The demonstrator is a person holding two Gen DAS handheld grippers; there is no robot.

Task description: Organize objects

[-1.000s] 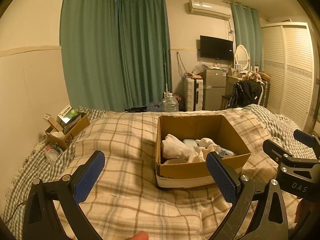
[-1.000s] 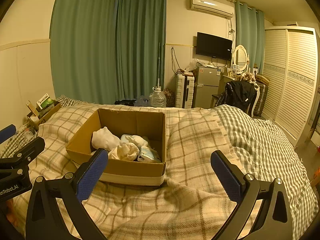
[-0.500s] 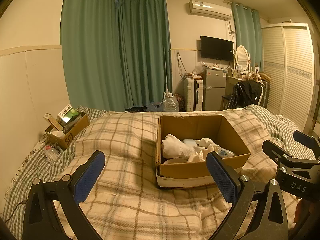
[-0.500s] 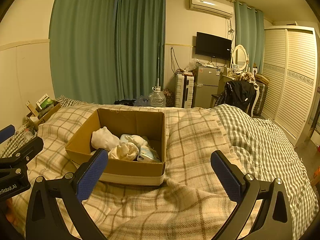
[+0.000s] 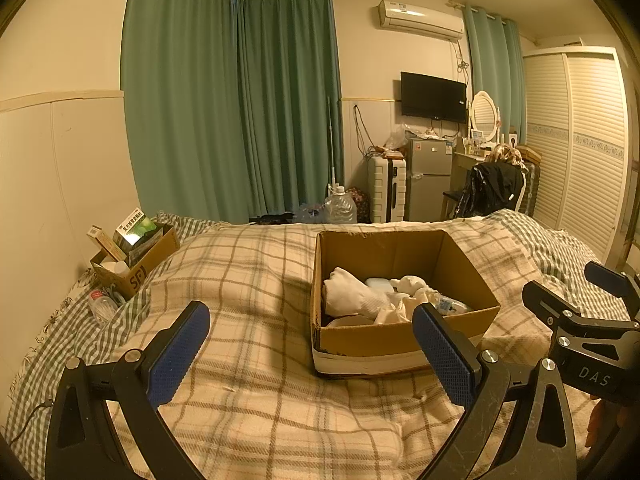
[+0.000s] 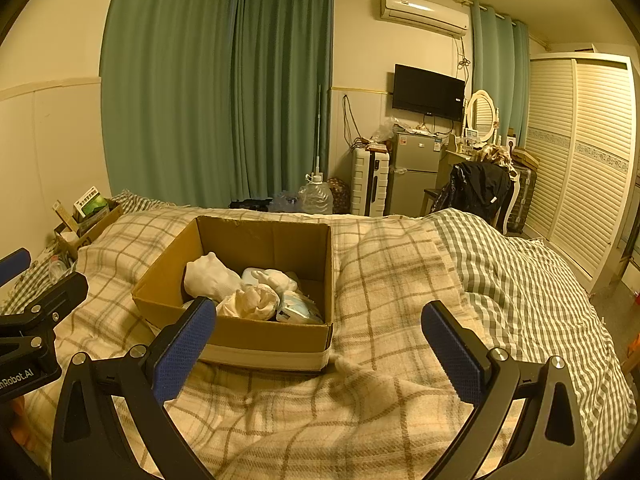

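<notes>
An open cardboard box stands on the plaid blanket; it also shows in the right wrist view. Inside lie a white sock, crumpled cream cloth, and a pale blue packet. My left gripper is open and empty, hovering in front of the box's left front corner. My right gripper is open and empty, in front of the box's right front corner. Each gripper appears at the edge of the other's view.
A smaller cardboard box with packets stands at the bed's far left by the wall, a plastic bottle beside it. The plaid blanket has raised folds; green checked bedding lies to the right. Furniture stands beyond the bed.
</notes>
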